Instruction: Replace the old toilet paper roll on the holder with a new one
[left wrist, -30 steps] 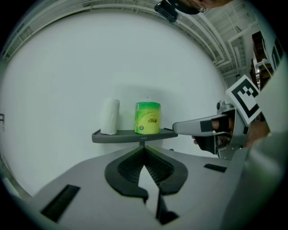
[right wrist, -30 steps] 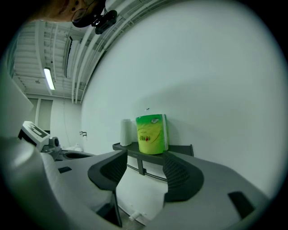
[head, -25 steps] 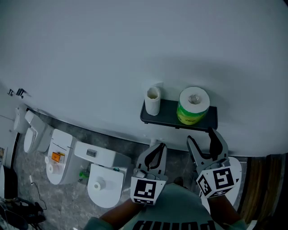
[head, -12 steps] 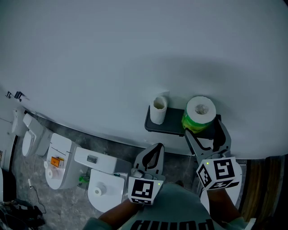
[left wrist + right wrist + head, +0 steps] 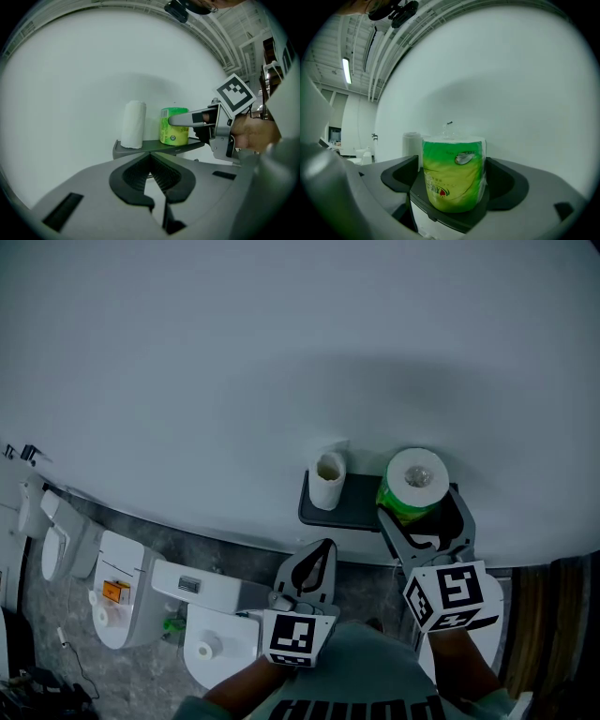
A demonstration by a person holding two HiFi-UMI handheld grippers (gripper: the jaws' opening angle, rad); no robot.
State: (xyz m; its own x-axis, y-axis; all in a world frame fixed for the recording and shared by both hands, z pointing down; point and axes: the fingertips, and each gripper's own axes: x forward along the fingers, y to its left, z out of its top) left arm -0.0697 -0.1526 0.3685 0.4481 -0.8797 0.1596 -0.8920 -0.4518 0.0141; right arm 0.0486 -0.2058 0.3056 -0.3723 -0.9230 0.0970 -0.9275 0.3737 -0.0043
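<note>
From the head view we look down a pale wall (image 5: 281, 352) to a dark shelf (image 5: 354, 504) fixed on it. The thin, nearly spent old roll (image 5: 327, 481) stands upright at the shelf's left end and the green-wrapped new roll (image 5: 412, 486) stands upright at its right end, the two apart. The right gripper (image 5: 420, 510) reaches to the shelf from the near side, and its fingers (image 5: 394, 535) stand wide apart with the new roll between them, one on either side. The right gripper view adds what the head view cannot. There the new roll sits on the shelf, its wrapper shows no squeeze, the plastic is twisted shut on top, and the old roll peeks out behind on the left. The left gripper (image 5: 322, 551) hangs nearer to us, short of the shelf's near edge, and its own view shows its fingers (image 5: 133, 176) closed together with nothing between them. That view alone gives us the shelf from the side: both rolls stand on it, one finger of the right gripper lies along the green roll, and a hand (image 5: 253, 133) holds that gripper behind its marker cube (image 5: 236, 92). Only the head view shows the white bathroom fixtures (image 5: 211, 634) on the grey floor (image 5: 187, 540) at the lower left.
</note>
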